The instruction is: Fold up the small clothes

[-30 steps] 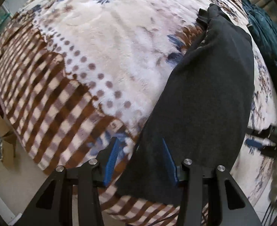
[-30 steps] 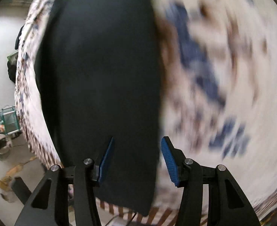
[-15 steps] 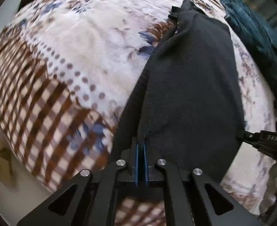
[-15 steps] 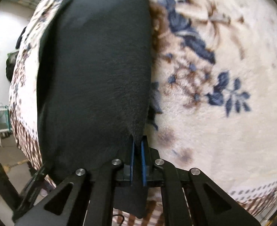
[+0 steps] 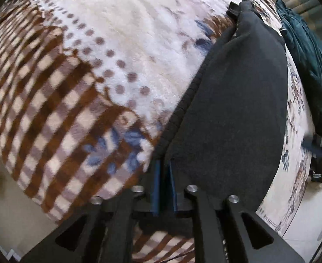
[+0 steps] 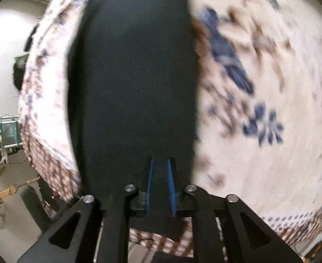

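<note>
While both grippers (image 5: 164,166) (image 6: 160,164) pinch it, black garment (image 5: 231,114) drapes blanket (image 5: 117,43).

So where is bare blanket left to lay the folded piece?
Free: the blanket left of the black garment, and the floral stretch to its right. Crowded: far right edge, where dark teal clothing is piled.

No readable text, label, brand, number or sign in either view. Dark garment (image 5: 233,114): plain, no print or tag visible. Blanket (image 5: 121,43): only checks, dots, flowers, no lettering. Right wrist view blurred; clutter at left edge too small and smeared to read.
</note>
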Demonstrator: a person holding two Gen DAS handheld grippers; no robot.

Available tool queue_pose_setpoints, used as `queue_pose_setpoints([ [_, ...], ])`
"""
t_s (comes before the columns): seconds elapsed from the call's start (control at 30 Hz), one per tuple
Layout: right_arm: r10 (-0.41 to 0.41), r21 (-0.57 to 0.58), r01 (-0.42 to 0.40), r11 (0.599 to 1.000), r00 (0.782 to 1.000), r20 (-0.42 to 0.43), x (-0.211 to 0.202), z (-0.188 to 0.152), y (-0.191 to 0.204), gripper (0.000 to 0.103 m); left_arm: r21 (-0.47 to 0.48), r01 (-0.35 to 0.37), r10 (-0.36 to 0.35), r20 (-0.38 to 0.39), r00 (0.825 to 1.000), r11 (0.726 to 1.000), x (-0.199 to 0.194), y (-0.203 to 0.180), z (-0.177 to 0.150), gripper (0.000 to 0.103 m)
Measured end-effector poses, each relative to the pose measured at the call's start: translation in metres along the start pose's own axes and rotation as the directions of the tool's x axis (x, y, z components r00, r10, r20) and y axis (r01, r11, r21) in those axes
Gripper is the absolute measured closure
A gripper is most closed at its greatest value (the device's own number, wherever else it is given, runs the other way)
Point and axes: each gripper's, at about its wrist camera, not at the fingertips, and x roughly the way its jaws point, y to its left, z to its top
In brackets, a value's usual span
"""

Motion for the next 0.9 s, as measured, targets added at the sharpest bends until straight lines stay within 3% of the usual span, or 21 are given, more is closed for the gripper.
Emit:
queue_pose_setpoints([
  [0.03,0.012,-0.018,-0.012,1.0,1.0,-0.003,0.004,0.009,0.016,0.084,0.001,-0.008,0.008,0.013,1.0,1.0,-0.006,0.002,0.0,0.069],
  [0.2,0.025,-0.076,-0.023,0.997,0.999,0.03,0.045,0.068,0.089,0.084,-0.019,-0.031,0.032,0.072,0.997,0.999,-0.027,0.023,0.008,0.048],
  [0.37,0.012,-0.112,-0.009,0.994,1.0,0.029,0.115,0.107,0.157,0.084,-0.003,-0.005,0.005,0.069,0.998,1.0,-0.021,0.021,0.037,0.047],
  [0.47,0.154,-0.135,-0.156,0.978,0.988,-0.029,0.145,0.122,0.184,0.084,0.017,0.018,-0.019,0.041,0.999,1.0,-0.021,0.012,0.068,0.047],
  [0.57,0.374,-0.003,-0.374,0.928,0.928,0.008,0.127,0.132,0.16,0.084,0.092,0.057,-0.062,0.062,0.996,0.994,-0.029,-0.011,0.114,0.047],
  [0.63,0.427,0.06,-0.432,0.9,0.9,0.083,0.104,0.138,0.132,0.084,0.152,0.084,-0.096,0.073,0.993,0.985,-0.032,-0.033,0.153,0.047],
  [0.67,0.41,0.086,-0.423,0.902,0.902,0.132,0.09,0.142,0.114,0.082,0.178,0.104,-0.118,0.072,0.99,0.979,-0.031,-0.048,0.175,0.047],
  [0.73,0.326,0.122,-0.357,0.926,0.919,0.222,0.063,0.149,0.08,0.058,0.233,0.148,-0.167,0.066,0.984,0.961,-0.025,-0.083,0.222,0.047],
  [0.77,0.274,0.15,-0.321,0.935,0.924,0.267,0.051,0.154,0.062,0.053,0.261,0.16,-0.182,0.062,0.981,0.952,-0.02,-0.1,0.241,0.047],
  [0.9,0.116,0.255,-0.212,0.943,0.931,0.345,0.023,0.181,-0.001,0.051,0.379,0.184,-0.211,0.031,0.977,0.907,0.021,-0.173,0.325,0.047],
])
